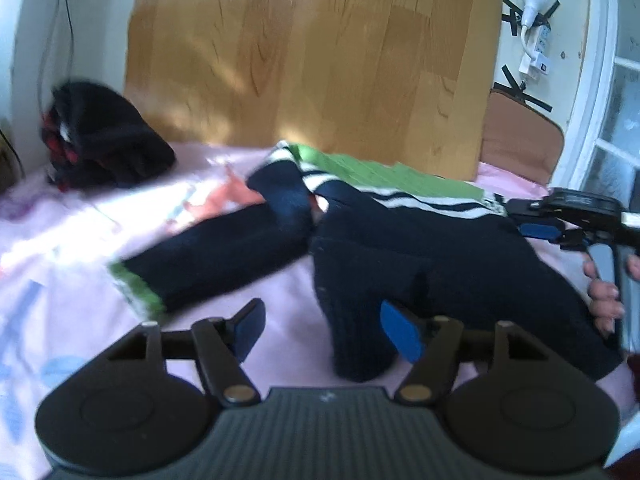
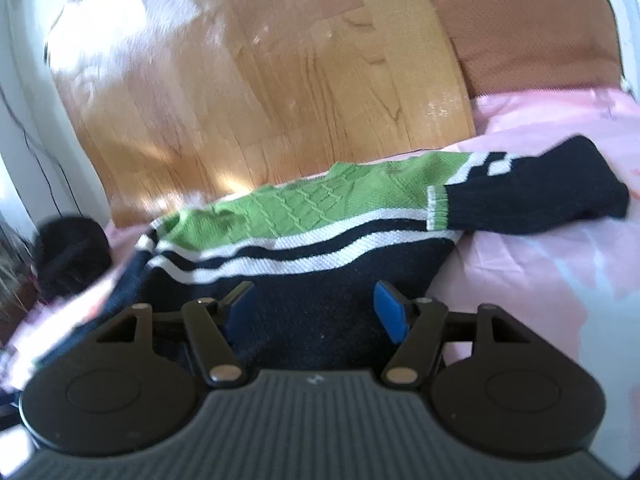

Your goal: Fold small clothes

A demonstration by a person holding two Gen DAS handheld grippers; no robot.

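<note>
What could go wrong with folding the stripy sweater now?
The left gripper is open with only a lumpy navy edge of the sweater near one pad, so it might pinch just that bump and fold crooked. The left sleeve lies spread out sideways and could drag. The right gripper is open over thick knit and may grab too many layers.

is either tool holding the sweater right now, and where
Nothing is held. The left tool is open over the sweater hem edge, and the right tool is open above its navy body; neither pinches fabric.
</note>
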